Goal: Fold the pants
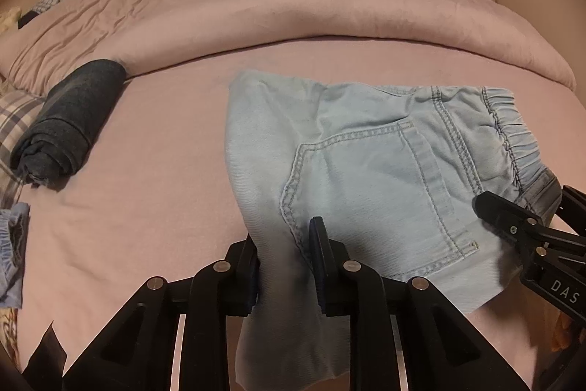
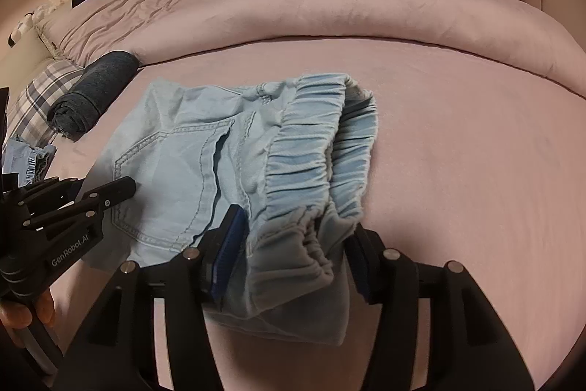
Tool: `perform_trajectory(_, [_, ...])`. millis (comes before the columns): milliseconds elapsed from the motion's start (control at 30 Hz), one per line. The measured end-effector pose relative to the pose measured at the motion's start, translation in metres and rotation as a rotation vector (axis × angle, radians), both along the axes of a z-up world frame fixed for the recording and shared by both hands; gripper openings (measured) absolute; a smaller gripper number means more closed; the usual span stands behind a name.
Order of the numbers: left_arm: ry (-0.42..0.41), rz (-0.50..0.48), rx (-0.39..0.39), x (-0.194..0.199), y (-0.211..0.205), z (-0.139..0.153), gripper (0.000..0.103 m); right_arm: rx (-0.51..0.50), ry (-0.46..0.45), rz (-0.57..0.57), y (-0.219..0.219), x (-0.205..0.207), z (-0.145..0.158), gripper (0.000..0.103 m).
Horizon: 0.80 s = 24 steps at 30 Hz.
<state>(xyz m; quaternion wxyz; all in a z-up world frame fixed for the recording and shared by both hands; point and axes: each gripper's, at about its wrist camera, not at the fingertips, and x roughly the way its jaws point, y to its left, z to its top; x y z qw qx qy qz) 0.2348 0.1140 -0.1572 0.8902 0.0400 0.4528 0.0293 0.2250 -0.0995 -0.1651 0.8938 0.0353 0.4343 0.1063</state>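
Note:
Light blue denim pants [image 1: 370, 163] lie partly folded on the pink bed, back pocket up, elastic waistband to the right. My left gripper [image 1: 284, 266] is shut on the pants' near fabric, which hangs down between its fingers. My right gripper [image 2: 293, 251] is shut on the gathered waistband end of the pants [image 2: 227, 163]. Each gripper shows in the other's view: the right one at the right edge [image 1: 520, 226], the left one at the left edge [image 2: 91, 200].
A rolled dark grey garment [image 1: 69, 123] lies at the left by a plaid pillow [image 1: 14, 123]. Another blue garment [image 1: 13, 244] sits at the far left edge. A bunched pink duvet [image 1: 293, 10] runs across the back of the bed.

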Motion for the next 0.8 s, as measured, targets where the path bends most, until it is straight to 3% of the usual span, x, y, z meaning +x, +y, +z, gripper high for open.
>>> perform_trajectory(167, [0.005, 0.006, 0.0, -0.001, 0.0, 0.0, 0.024, 0.001, 0.003, -0.006, -0.002, -0.001, -0.002, 0.057])
perform_trajectory(400, [0.016, 0.018, -0.003, 0.0, 0.003, -0.001, 0.033, 0.006, 0.011, -0.034, -0.01, 0.0, -0.003, 0.069])
perform_trajectory(500, [0.018, 0.029, 0.006, 0.001, 0.005, -0.002, 0.045, -0.006, 0.011, -0.052, -0.013, -0.002, -0.004, 0.076])
perform_trajectory(800, [0.022, 0.057, 0.006, 0.002, 0.011, -0.005, 0.062, -0.021, 0.015, -0.08, -0.021, -0.001, -0.005, 0.088])
